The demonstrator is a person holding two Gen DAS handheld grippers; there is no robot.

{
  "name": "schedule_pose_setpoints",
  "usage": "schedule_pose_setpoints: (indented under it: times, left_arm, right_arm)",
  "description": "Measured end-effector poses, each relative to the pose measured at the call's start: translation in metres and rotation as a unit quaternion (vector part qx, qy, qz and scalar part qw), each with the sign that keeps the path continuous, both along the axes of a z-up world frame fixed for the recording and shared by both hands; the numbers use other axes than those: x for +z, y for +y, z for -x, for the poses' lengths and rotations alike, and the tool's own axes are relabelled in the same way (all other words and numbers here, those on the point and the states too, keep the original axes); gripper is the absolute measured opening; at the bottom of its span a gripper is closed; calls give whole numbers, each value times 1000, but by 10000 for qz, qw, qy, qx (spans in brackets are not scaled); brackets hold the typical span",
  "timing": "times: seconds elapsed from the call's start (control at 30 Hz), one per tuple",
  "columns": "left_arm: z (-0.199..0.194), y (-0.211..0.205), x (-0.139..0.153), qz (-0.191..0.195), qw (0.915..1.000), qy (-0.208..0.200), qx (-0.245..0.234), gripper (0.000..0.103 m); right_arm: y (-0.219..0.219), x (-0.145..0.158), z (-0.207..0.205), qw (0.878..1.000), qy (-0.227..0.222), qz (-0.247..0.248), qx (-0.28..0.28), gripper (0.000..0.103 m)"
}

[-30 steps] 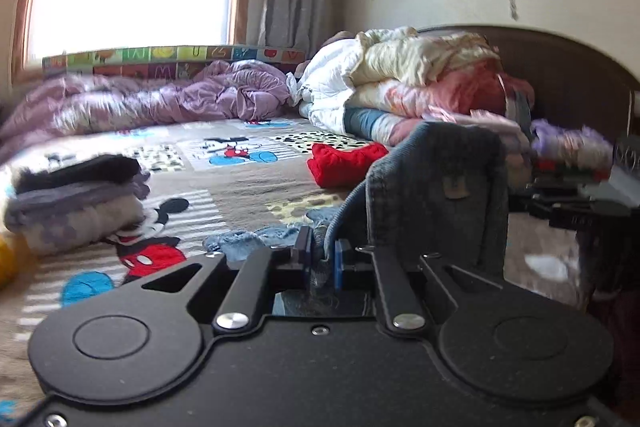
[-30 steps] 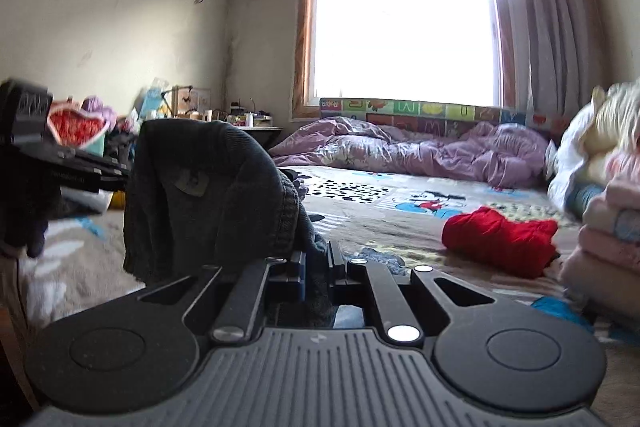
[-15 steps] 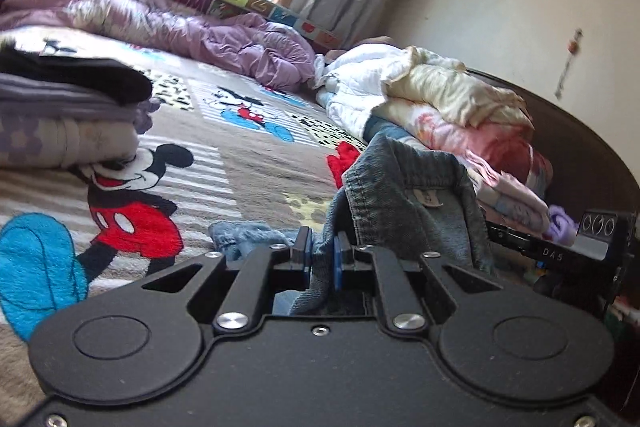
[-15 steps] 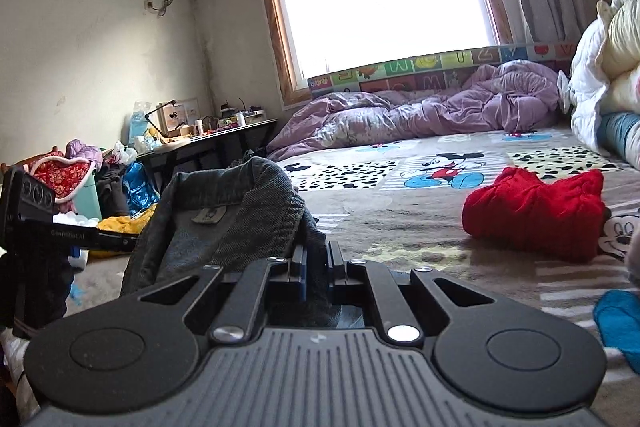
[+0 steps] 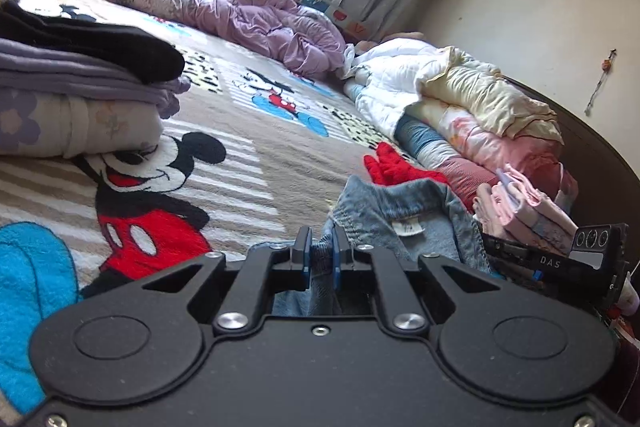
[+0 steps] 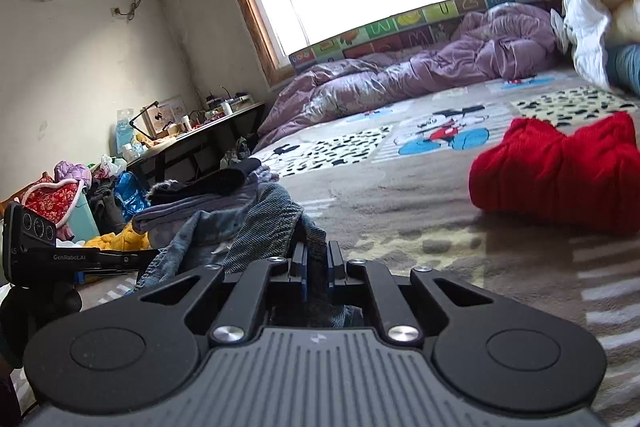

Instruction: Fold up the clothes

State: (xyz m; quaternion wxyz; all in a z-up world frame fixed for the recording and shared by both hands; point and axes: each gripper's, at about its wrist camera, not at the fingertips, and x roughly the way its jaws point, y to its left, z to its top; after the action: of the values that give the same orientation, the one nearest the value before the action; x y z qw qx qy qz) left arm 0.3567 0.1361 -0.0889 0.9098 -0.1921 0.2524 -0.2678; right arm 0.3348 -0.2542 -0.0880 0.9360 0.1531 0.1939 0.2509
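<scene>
A crumpled blue denim jacket [image 5: 404,223], collar up, seemingly sagging onto the bedspread.

Left tool [image 5: 320,247] and right tool [image 6: 317,261], jaws pinched on cloth, tilted slightly downward.

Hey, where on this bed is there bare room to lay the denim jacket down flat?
Bare blanket lies between the folded stack and the red knit, reaching back to the purple duvet. The headboard side is crowded with piled bedding and pink clothes.
</scene>
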Motion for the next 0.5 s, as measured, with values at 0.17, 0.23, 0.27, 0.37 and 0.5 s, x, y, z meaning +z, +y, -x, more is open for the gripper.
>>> schedule_pose_setpoints:
  times: [0.17,0.23,0.27,0.37,0.5]
  left_arm:
    - [-12,-5,-11,-67,9999,143,-18,7]
    - [-14,-5,-12,-60,9998,173,-5,7]
    - [-16,-4,-13,-41,9998,180,9,7]
    - [-20,-4,-14,-38,9998,188,27,7]
    - [-24,-14,-20,-368,9989,270,109,7]
  right_arm:
    - [-4,-17,-15,9991,350,-218,-53,10]
    - [-7,-21,-19,9983,440,-379,-64,10]
    - [-8,-23,-21,9978,476,-447,-71,10]
    - [-11,-28,-25,9969,560,-544,-107,10]
    - [-12,-39,-31,9952,788,-532,-247,11]
